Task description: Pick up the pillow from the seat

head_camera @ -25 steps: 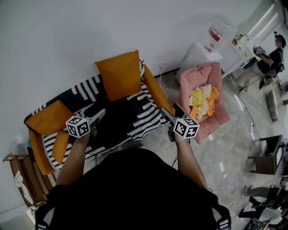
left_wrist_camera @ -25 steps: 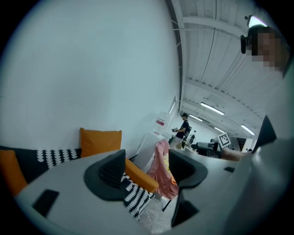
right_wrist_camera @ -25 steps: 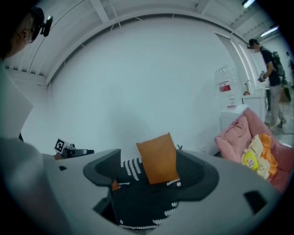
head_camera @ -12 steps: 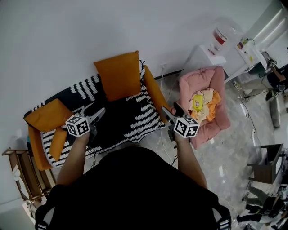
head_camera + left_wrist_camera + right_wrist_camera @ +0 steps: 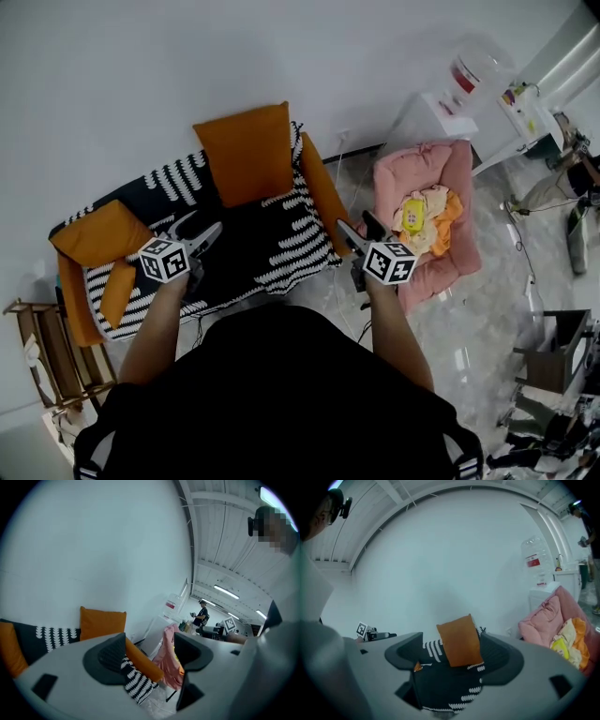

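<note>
Head view: the orange pillow leans upright against the back of the striped seat. The left tongs have just been opening, the right tongs gape too; both are empty and well short of it. Pinching only loose fabric could let it slip.

White wall, glossy grey floor, pink armchair beside a water dispenser, wooden rack far left.
</note>
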Demonstrator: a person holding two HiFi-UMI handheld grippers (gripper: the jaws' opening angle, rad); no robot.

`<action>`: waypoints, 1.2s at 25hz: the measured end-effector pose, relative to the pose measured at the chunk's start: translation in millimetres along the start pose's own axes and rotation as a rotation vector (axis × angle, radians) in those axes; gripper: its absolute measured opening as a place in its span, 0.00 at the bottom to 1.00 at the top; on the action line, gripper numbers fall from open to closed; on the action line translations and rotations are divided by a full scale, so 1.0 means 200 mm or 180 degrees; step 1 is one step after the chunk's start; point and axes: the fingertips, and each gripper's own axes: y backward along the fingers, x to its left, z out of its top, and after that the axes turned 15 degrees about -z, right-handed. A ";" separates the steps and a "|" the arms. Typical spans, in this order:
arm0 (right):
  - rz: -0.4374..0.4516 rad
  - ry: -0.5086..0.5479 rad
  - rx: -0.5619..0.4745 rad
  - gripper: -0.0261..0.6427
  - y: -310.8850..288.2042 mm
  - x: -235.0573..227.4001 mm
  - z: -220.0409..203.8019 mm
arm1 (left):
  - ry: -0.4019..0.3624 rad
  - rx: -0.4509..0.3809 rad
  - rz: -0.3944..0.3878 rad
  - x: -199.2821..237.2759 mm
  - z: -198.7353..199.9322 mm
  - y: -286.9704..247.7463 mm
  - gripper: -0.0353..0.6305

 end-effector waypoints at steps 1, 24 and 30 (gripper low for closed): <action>0.0000 0.0004 0.0003 0.60 -0.01 -0.01 0.00 | -0.0003 0.0007 0.0004 0.00 0.00 -0.01 0.53; -0.0123 -0.0013 0.0082 0.60 -0.11 -0.04 0.00 | 0.0106 0.0033 -0.0023 0.08 -0.02 -0.06 0.57; -0.0172 -0.0013 0.0110 0.60 -0.21 -0.03 0.03 | 0.0152 0.0019 -0.0031 0.19 0.02 -0.10 0.57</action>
